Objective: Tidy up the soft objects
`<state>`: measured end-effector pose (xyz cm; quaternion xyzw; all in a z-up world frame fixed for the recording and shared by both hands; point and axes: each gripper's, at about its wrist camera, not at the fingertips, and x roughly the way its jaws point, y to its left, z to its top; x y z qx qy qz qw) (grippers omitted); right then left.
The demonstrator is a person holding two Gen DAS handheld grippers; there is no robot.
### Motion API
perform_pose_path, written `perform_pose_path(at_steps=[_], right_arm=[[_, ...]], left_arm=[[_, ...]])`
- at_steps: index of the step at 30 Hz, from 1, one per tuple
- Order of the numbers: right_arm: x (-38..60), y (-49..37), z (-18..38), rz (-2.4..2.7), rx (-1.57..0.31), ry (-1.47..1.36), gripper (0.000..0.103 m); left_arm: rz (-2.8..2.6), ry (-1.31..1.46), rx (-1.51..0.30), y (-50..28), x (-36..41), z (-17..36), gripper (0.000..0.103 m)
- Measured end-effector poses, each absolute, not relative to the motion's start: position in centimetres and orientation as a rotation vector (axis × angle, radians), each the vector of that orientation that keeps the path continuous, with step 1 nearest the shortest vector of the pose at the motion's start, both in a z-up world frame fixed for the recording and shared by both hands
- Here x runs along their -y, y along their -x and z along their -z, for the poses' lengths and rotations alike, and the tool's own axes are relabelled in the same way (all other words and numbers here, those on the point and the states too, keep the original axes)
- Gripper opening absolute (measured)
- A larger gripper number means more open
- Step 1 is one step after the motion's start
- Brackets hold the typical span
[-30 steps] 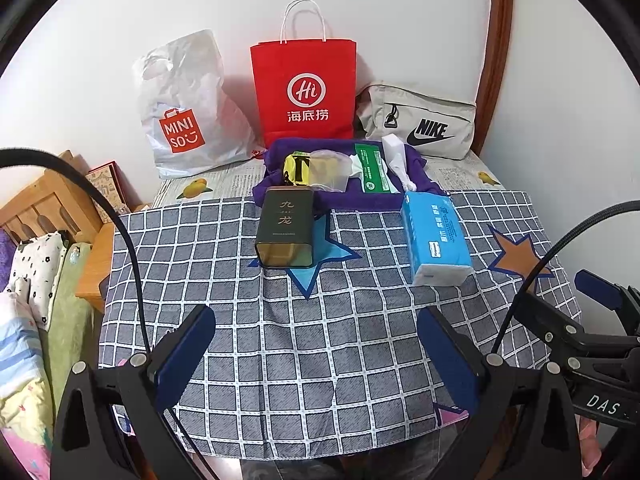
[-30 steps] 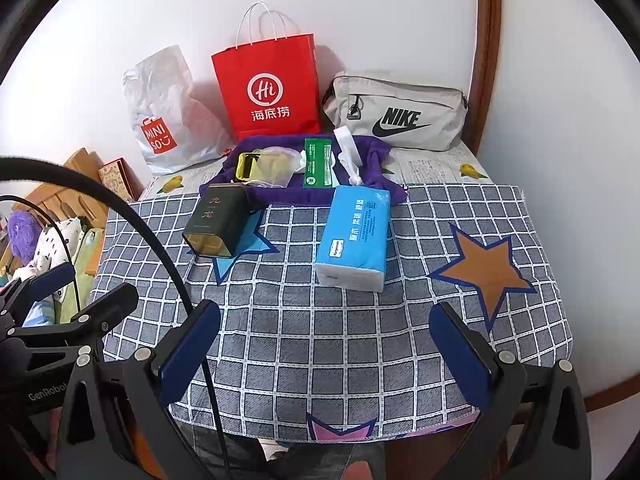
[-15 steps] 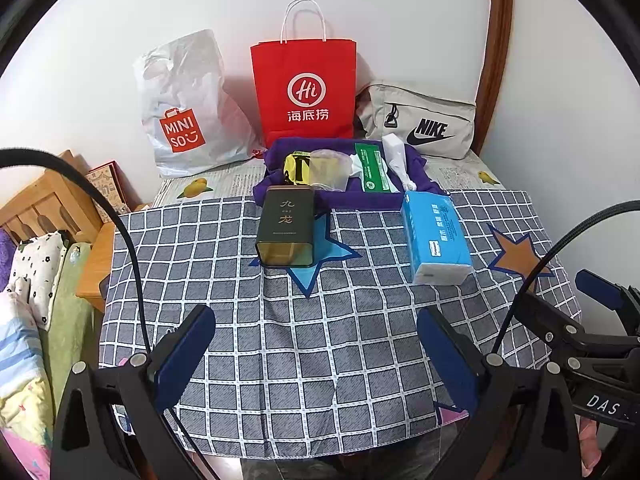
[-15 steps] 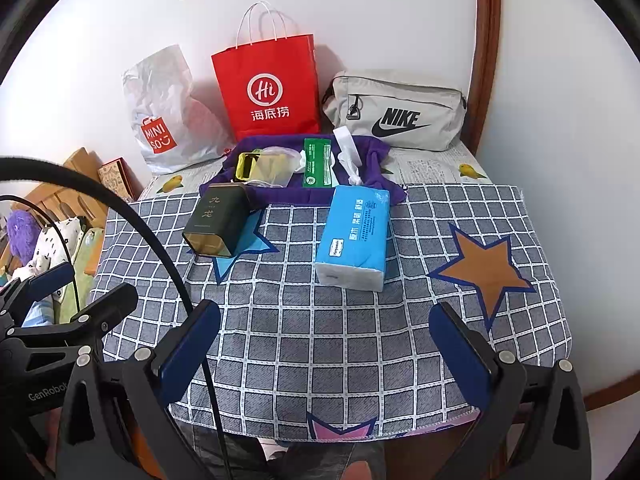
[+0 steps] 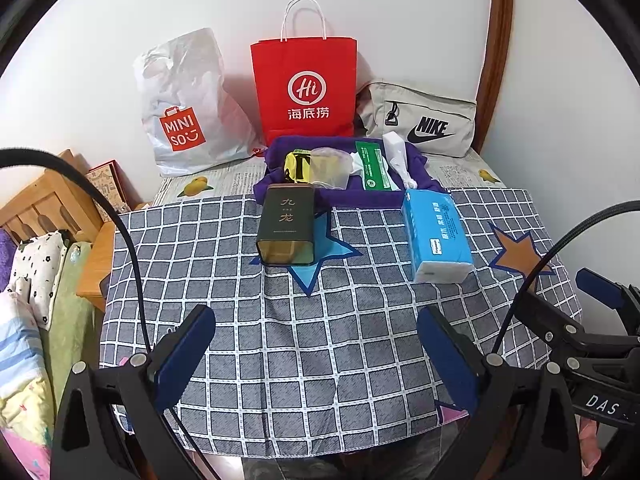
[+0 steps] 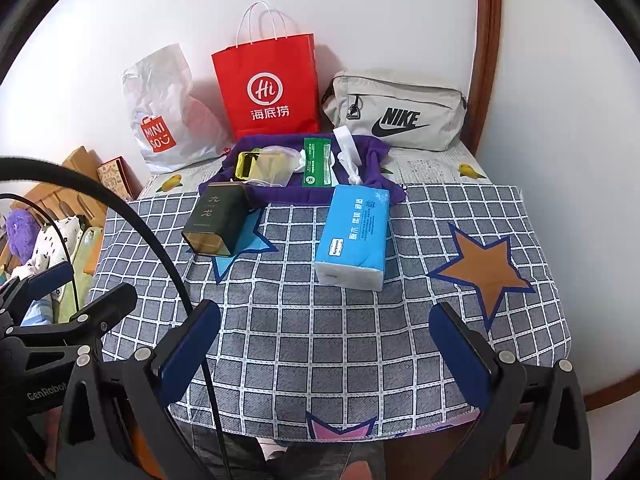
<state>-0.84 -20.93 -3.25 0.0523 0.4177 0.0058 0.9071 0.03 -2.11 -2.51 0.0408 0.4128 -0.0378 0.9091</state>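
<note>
A blue pack of tissues (image 5: 436, 236) (image 6: 354, 234) lies on the checked cloth, right of centre. Beside it on the left lies a dark green tin (image 5: 286, 226) (image 6: 216, 220) on its side. Behind both, a purple cloth (image 5: 360, 196) (image 6: 288, 196) holds a yellow packet (image 5: 298, 166), a clear plastic bag (image 5: 330, 168), a green pack (image 5: 374, 166) (image 6: 318, 162) and a white tissue (image 5: 398, 158). My left gripper (image 5: 316, 356) and my right gripper (image 6: 326, 350) both stand open over the table's near edge, with nothing between their fingers.
Along the back wall stand a white Miniso plastic bag (image 5: 188, 108), a red paper bag (image 5: 306, 88) and a grey Nike pouch (image 5: 424, 122). A wooden bed frame (image 5: 48, 204) and bedding lie to the left. A white wall (image 5: 580, 160) rises on the right.
</note>
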Motion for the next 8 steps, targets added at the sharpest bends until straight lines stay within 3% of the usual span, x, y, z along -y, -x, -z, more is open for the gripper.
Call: perform_pose_path(at_steps=[8], right_arm=[[20.79, 0.64, 3.45, -0.004, -0.868, -0.102, 0.102]], left_arm=[[0.093, -0.084, -0.841, -0.09, 2.02, 2.54, 0.102]])
